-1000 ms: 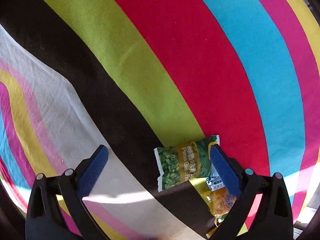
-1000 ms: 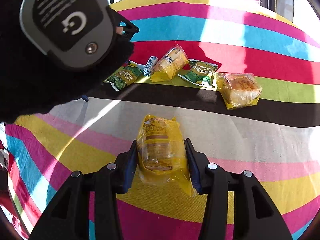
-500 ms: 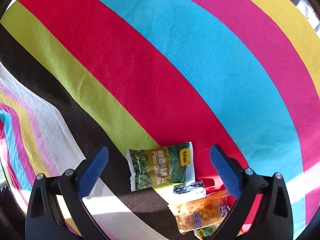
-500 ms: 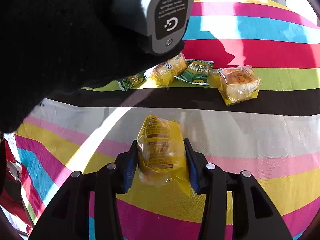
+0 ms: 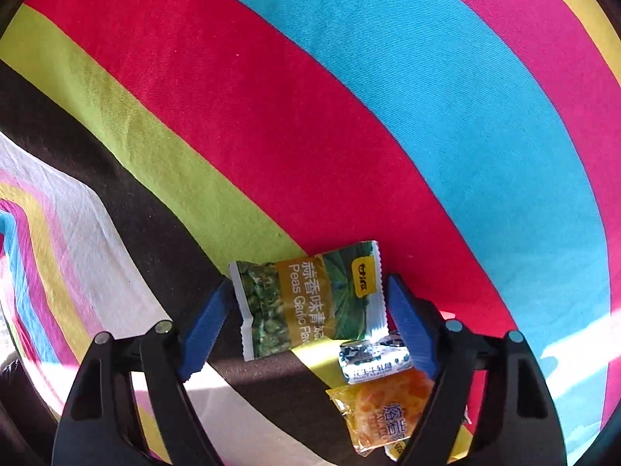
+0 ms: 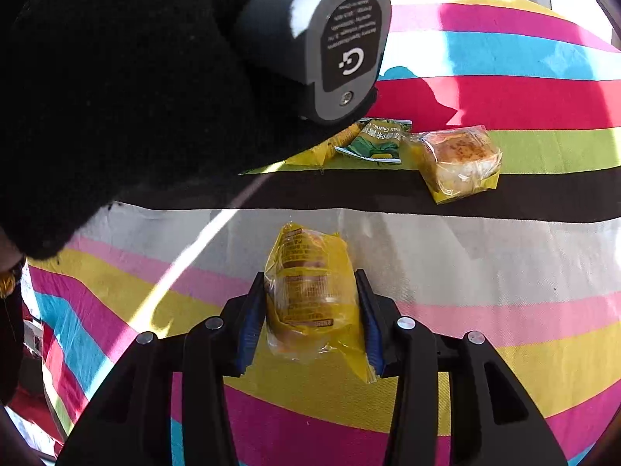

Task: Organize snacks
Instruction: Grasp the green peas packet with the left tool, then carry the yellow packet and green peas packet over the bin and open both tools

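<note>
Left gripper (image 5: 306, 306): jaws apparently clamped on the green pea packet (image 5: 310, 303), contact partly hidden. Right gripper (image 6: 310, 310): jaws clamped on the yellow cake packet (image 6: 310, 291) above the striped cloth (image 6: 485, 256).

yellow snack pack (image 6: 310, 295) pinched in the right tool (image 6: 310, 310), above striped cloth (image 6: 485, 256)
</note>
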A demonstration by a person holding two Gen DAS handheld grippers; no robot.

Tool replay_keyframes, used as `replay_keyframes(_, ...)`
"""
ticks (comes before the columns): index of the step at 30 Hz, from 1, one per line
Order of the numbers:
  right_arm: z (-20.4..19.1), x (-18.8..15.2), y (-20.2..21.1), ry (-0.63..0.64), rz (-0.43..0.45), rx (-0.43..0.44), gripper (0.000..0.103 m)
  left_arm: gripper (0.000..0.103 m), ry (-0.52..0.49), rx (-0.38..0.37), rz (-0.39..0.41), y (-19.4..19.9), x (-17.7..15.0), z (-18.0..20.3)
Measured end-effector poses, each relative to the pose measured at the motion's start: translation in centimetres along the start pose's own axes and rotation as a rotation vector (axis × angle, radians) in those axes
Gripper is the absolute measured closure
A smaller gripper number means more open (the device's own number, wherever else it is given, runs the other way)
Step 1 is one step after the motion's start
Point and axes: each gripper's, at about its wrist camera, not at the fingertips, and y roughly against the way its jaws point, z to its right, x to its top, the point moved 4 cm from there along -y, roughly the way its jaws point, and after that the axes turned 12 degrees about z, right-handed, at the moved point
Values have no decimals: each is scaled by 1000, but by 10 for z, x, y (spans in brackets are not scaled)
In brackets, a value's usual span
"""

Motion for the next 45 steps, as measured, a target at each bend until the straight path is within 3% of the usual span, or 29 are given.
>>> replay_keyframes(1, -1, 0, -1, 1, 1, -1, 60, 51, -13, -38, -5, 6, 0, 4)
replay_keyframes(2, -2, 0, 0, 6, 2, -1, 59, 64, -14, -64, -13, 10, 0, 2)
replay_keyframes(5, -2, 0, -2, 11, -4, -13, 59, 67, -29, -140, -44, 19, -1, -5)
replay_keyframes(9, -2, 0, -3, 8, -2, -12, 59, 67, -107, -170, 39, 40, -6, -25)
replay_keyframes(12, -4, 0, -6, 20, -5, -23, 59, 67, -171, -265, 41, 49, -17, -57)
replay_keyframes(18, -5, 0, -7, 14, -2, -26, 62, 67, -289, -541, 75, 88, -43, -162)
replay_keyframes(23, -9, 1, -5, 43, 0, -59, 62, 67, -330, -727, 54, 85, -80, -287)
replay_keyframes(28, -17, -10, 13, 38, 6, -110, 63, 67, -408, -777, 161, 91, -103, -374)
replay_keyframes(33, -38, -38, 65, -26, 48, -86, 63, 67, -522, -738, 256, 92, -127, -407)
replay_keyframes(39, -68, -74, 124, -25, 88, -88, 63, 66, -548, -781, 243, 83, -151, -417)
replay_keyframes(45, -80, -101, 157, -1, 70, -96, 63, 66, -602, -827, 201, 85, -177, -400)
